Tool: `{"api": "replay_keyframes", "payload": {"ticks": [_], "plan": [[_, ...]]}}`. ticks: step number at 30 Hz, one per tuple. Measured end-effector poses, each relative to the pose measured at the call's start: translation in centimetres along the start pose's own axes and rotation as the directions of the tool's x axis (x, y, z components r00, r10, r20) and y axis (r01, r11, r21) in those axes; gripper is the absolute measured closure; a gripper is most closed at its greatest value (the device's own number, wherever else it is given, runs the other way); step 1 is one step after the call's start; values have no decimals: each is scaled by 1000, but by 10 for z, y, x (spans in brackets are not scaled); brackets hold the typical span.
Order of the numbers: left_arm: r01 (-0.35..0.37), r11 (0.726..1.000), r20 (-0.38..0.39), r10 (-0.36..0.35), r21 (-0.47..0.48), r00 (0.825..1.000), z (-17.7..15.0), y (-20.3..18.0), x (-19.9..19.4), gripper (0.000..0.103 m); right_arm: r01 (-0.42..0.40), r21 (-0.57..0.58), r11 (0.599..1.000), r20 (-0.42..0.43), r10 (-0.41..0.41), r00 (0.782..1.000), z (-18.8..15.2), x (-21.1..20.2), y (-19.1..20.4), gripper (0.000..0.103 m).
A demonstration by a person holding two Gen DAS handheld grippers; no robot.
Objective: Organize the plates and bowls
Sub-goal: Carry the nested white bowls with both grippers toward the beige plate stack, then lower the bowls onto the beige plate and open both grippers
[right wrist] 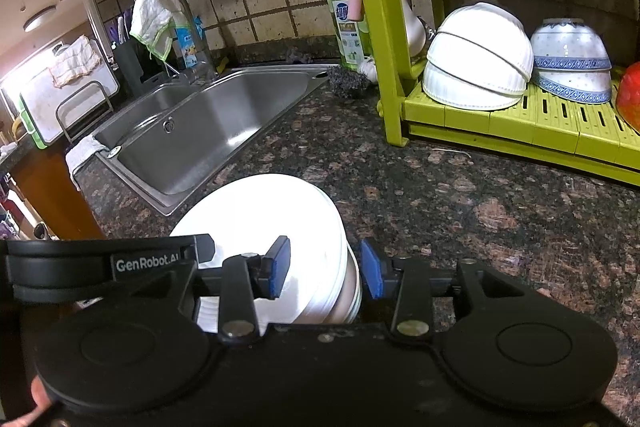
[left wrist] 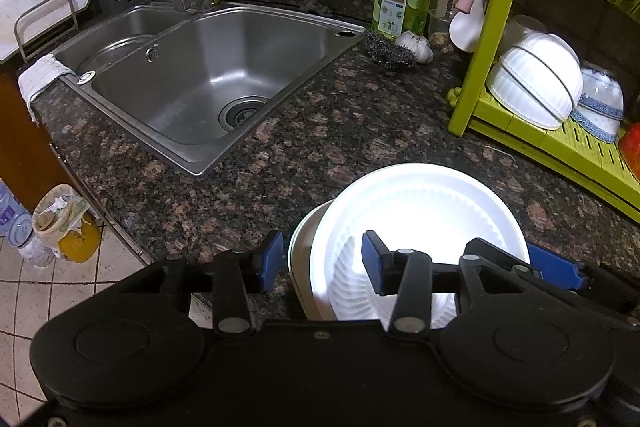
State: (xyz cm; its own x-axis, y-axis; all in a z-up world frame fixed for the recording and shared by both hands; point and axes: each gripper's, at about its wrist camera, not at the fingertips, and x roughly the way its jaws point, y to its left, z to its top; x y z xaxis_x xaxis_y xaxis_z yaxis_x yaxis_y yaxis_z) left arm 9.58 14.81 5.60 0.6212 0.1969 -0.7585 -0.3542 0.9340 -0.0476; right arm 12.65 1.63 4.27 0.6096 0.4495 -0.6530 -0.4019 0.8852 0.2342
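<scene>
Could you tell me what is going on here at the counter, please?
A person holds a gripper in each hand at a stack of white plates on the granite counter. The left gripper and right gripper each straddle the stack's rim on opposite sides, jaws open. Upturned bowls sit in the green rack.

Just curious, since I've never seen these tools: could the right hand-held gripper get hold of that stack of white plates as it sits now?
Probably yes. The right hand-held gripper is open, its blue pads already straddling the right edge of the stack of white plates on the countertop. Nothing sits between pads and rim; the left hand-held gripper straddles the opposite edge.
</scene>
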Motion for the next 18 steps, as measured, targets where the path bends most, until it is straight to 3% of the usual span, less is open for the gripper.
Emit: {"api": "replay_keyframes", "payload": {"ticks": [12, 18], "plan": [[-10, 1000, 56, 10, -6, 998, -4, 2, -21, 50, -13, -17, 1000, 62, 14, 998, -2, -21, -2, 57], [-15, 1000, 123, 17, -13, 992, -11, 2, -46, 47, -4, -43, 999, 118, 9, 993, -9, -46, -7, 52]]}}
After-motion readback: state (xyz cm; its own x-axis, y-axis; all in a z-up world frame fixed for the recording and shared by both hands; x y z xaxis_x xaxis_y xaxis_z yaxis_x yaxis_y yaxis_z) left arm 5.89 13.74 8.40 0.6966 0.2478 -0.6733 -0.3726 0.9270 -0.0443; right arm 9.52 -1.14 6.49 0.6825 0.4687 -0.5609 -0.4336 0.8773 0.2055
